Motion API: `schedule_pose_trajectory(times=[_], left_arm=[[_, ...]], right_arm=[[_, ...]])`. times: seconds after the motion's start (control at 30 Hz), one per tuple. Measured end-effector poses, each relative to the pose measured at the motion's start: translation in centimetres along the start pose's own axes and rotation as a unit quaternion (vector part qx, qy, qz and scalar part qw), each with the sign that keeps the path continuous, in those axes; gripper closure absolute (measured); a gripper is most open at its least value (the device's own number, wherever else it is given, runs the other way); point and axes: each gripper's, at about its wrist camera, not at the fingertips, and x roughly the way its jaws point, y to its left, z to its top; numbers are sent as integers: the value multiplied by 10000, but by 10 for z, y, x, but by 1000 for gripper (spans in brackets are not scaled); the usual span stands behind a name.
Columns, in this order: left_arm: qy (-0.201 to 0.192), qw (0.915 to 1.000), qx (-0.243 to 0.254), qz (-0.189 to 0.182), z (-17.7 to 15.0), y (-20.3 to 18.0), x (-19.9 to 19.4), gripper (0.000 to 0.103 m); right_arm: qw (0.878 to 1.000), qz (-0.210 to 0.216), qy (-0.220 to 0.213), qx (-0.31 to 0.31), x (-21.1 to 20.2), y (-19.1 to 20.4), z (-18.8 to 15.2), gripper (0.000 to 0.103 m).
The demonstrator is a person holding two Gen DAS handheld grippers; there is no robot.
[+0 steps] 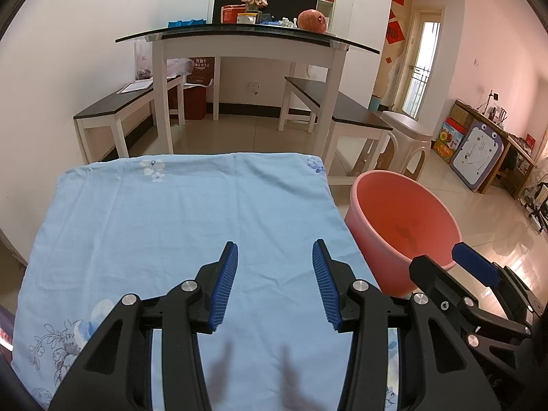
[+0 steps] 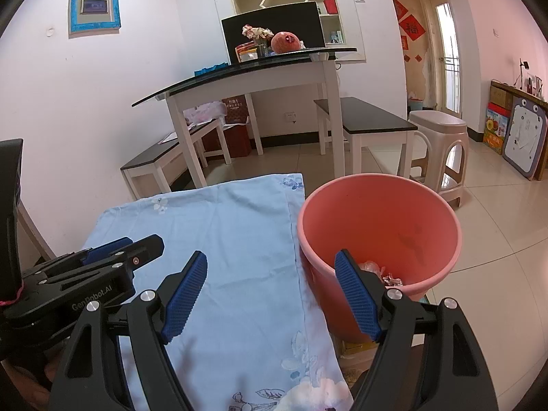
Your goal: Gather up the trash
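Note:
A pink plastic bucket stands right of a table covered by a light blue floral cloth. Crumpled trash lies inside the bucket near its front wall. My right gripper is open and empty, above the cloth's right edge and the bucket's near rim. My left gripper is open and empty over the cloth. The bucket and my right gripper show at the right in the left wrist view. My left gripper shows at the left in the right wrist view.
A white dining table with glass top stands behind, with benches either side. A beige plastic stool stands behind the bucket. Boxes and a drawing board sit along the right wall.

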Motion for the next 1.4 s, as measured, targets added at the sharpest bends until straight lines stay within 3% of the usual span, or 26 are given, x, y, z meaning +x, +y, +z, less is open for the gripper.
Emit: schedule_pose_trajectory(times=[1.4], left_arm=[[-51,10000,18,79,0,-5,-5,57]], right_arm=[[10000,-21,-25,32,-4,0,-1,27]])
